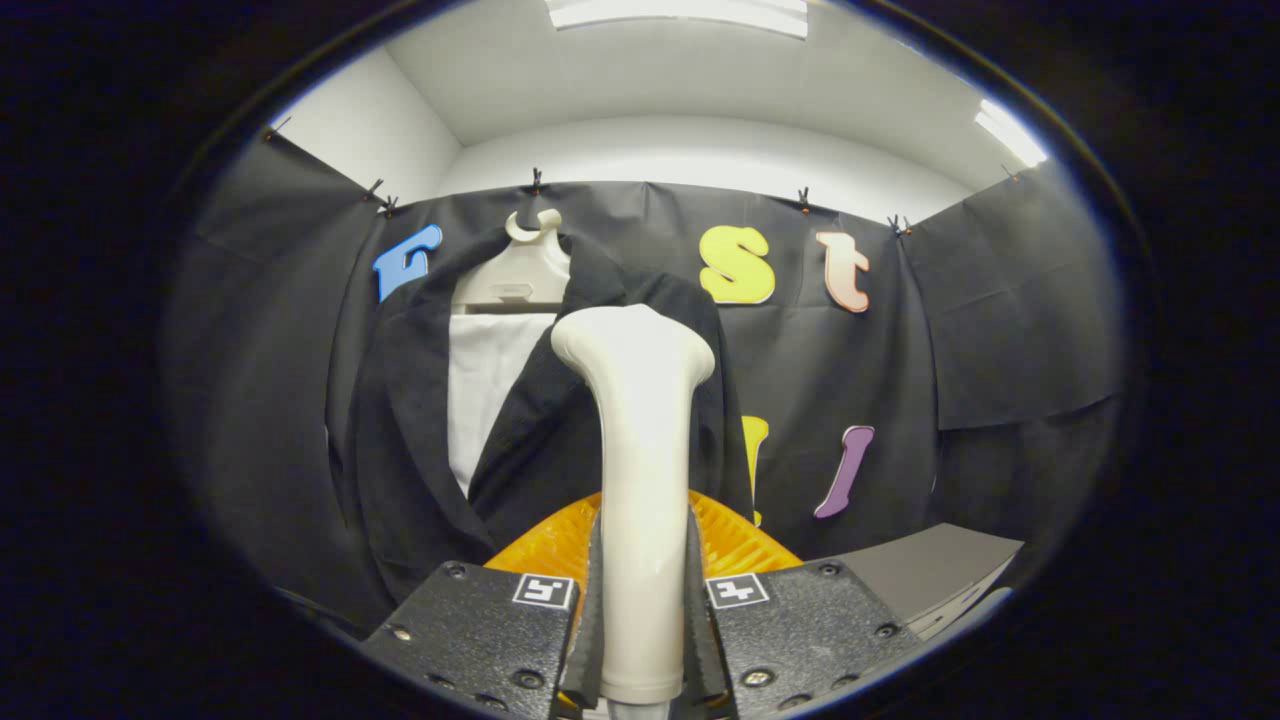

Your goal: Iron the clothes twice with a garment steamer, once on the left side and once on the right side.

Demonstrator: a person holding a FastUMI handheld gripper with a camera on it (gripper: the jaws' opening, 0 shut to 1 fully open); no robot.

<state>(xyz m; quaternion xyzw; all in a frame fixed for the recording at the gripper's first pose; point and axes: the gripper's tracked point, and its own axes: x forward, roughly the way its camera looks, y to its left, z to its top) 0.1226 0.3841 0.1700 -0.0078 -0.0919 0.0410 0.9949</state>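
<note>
The gripper (640, 610) is built from two dark, rough-textured blocks, each dotted with round screw heads. A small square black-and-white marker is fixed to the inner top corner of each block. The jaws are lined with ribbed strips.
</note>
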